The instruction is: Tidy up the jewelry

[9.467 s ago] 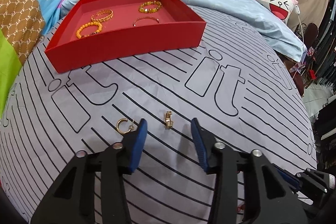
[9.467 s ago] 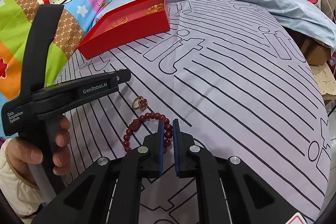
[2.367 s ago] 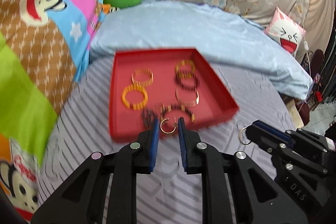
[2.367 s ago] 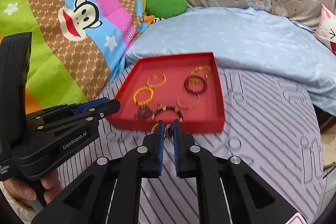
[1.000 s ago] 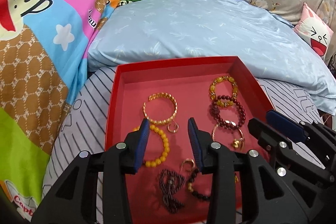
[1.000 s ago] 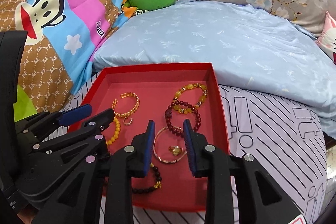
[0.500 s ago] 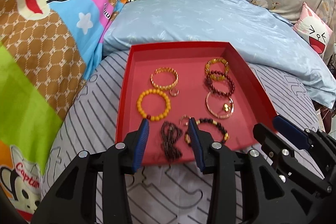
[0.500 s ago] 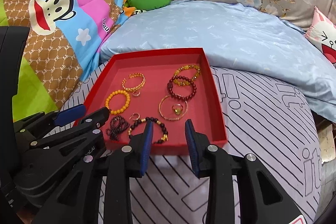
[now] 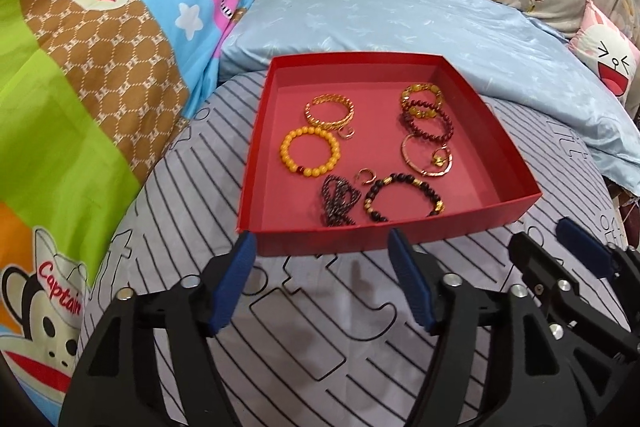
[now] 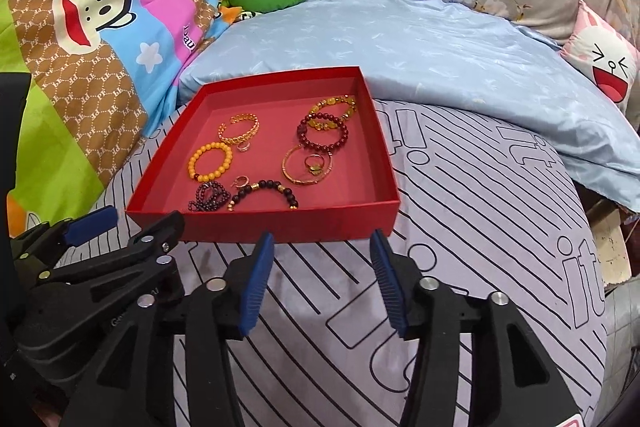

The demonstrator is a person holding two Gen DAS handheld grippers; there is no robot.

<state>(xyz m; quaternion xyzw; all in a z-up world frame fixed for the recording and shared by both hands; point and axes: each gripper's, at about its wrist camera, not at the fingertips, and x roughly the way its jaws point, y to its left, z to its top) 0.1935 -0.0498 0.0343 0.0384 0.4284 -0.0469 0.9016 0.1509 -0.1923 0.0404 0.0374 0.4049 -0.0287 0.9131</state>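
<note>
Red cardboard tray [image 9: 460, 227] fronts my empty, spread left gripper [image 9: 322, 269], bracelets and rings all inside, while my right gripper [image 10: 322, 273] gapes empty too, no jewelry visible on the striped sheet [image 10: 480, 227], so sorting looks finished.

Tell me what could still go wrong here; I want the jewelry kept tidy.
The dark red bead bracelet overlaps the amber bead bracelet, so they may snag when lifted. The small gold ring inside the gold bangle could be overlooked. The red tray sits on soft bedding; a bump from either open gripper might tip it.
</note>
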